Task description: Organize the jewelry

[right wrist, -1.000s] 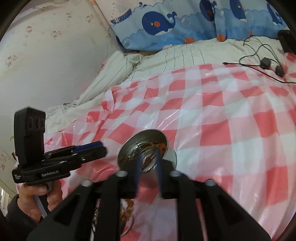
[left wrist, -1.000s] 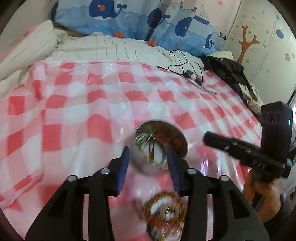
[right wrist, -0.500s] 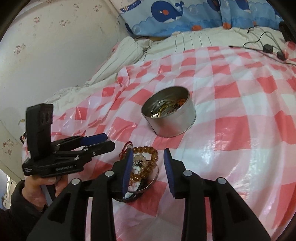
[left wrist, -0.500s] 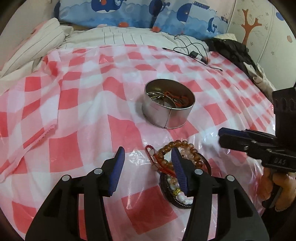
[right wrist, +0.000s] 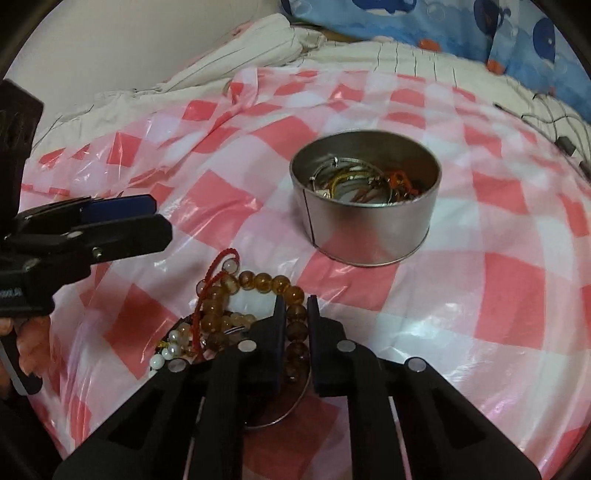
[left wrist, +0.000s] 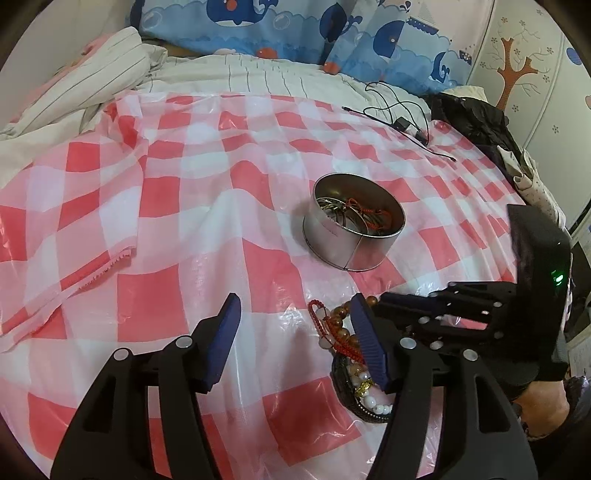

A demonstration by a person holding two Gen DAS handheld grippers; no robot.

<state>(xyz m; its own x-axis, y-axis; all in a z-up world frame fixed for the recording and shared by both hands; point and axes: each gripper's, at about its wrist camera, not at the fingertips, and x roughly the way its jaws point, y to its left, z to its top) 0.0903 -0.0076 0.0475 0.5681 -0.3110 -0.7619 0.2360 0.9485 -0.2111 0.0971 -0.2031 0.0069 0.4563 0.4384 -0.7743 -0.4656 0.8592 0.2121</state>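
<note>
A round metal tin [left wrist: 356, 227] [right wrist: 365, 199] stands on the red-checked plastic sheet [left wrist: 177, 221] and holds bangles and a red cord. A heap of jewelry lies near me: an amber bead bracelet [right wrist: 266, 282], a red cord [right wrist: 212, 273], white pearls [right wrist: 166, 350] and a dark bangle [left wrist: 354, 402]. My right gripper [right wrist: 295, 310] is shut on the amber bead bracelet, low over the heap. My left gripper [left wrist: 295, 314] is open and empty just left of the heap; it also shows in the right wrist view [right wrist: 147, 218].
Blue whale-print pillows [left wrist: 295, 33] and a striped white blanket [left wrist: 258, 74] lie at the far side. A black cable with a charger [left wrist: 402, 118] and dark clothing [left wrist: 476, 122] lie at the far right. A wall [right wrist: 110, 37] runs along the left.
Both grippers pulled back from the tin to the heap of jewelry. The right gripper lowered and closed on the amber bead bracelet. The left gripper stays open.
</note>
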